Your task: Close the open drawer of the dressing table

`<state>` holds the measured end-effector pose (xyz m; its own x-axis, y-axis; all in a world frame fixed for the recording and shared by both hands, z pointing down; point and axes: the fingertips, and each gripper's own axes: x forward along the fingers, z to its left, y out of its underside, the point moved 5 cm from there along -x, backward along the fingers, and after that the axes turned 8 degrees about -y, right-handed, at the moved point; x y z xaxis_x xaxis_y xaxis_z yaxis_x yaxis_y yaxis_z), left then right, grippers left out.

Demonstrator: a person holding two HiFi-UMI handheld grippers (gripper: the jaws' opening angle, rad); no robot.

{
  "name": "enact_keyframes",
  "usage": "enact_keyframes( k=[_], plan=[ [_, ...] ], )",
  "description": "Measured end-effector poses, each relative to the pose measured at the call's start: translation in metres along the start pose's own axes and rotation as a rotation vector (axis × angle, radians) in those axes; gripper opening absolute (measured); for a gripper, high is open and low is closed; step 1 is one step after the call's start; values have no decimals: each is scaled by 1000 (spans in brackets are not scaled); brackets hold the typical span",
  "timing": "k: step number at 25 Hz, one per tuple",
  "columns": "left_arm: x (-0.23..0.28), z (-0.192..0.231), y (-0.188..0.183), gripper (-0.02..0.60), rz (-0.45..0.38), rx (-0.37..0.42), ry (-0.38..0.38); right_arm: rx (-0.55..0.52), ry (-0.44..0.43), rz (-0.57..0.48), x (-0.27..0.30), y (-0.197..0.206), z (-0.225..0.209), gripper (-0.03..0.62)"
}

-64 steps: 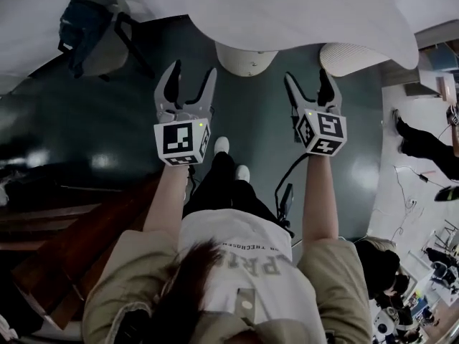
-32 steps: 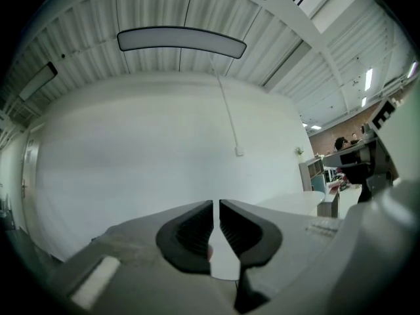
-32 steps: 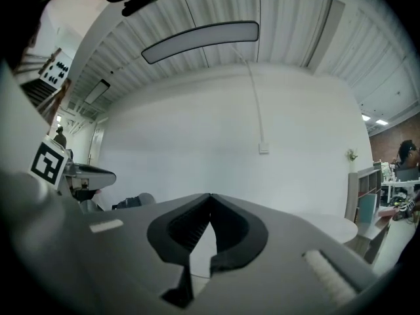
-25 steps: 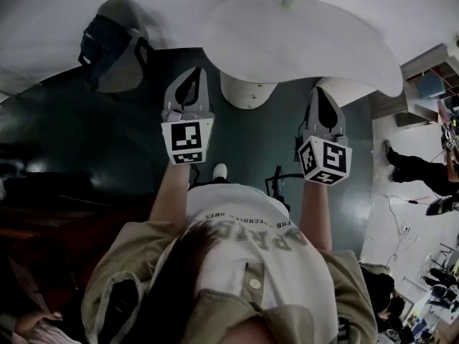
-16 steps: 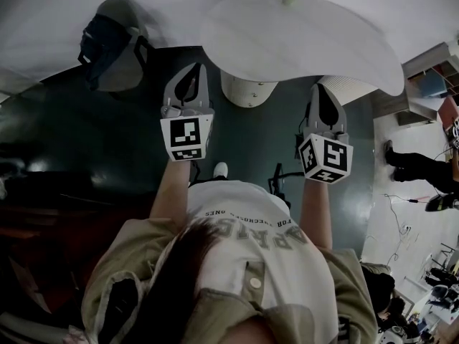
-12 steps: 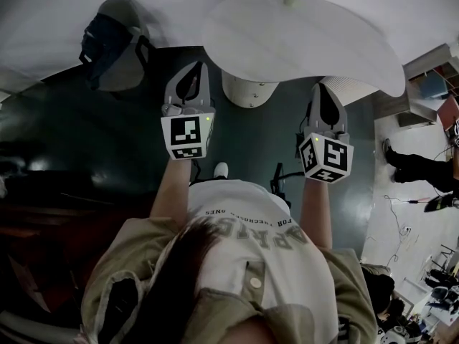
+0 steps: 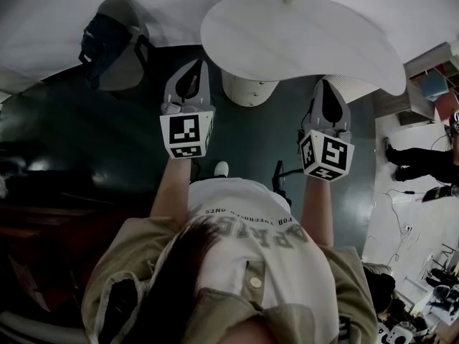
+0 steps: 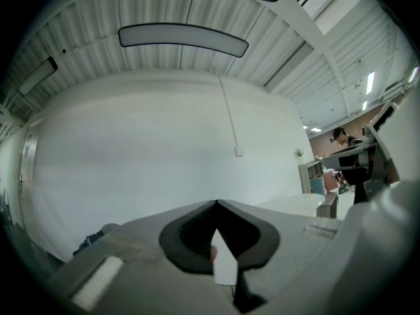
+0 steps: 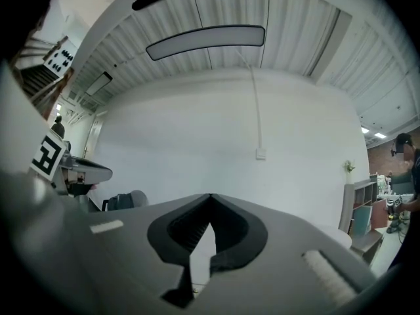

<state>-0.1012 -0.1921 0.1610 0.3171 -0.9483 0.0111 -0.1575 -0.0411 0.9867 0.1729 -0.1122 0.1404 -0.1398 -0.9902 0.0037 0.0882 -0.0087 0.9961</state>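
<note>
Zero open drawers are showing; that dark wooden unit at the near left might be the dressing table, can't tell. Left tongs and right tongs are both hanging closed and empty after gaping wide moments ago, so I'm guessing the job's wrapping up.

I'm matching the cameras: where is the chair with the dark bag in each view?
Head view: the chair is upper left, against the white wall.
Left gripper view: low at the left edge.
Right gripper view: left of centre, low.
Shared landmark: the white wall behind it.
</note>
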Motion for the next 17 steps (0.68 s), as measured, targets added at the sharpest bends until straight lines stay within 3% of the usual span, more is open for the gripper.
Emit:
enact_keyframes(
  k=[17],
  plan=[
    [-3, 2, 0, 8, 16, 1, 3, -12, -9, -4, -1, -5, -2, 2]
  ],
)
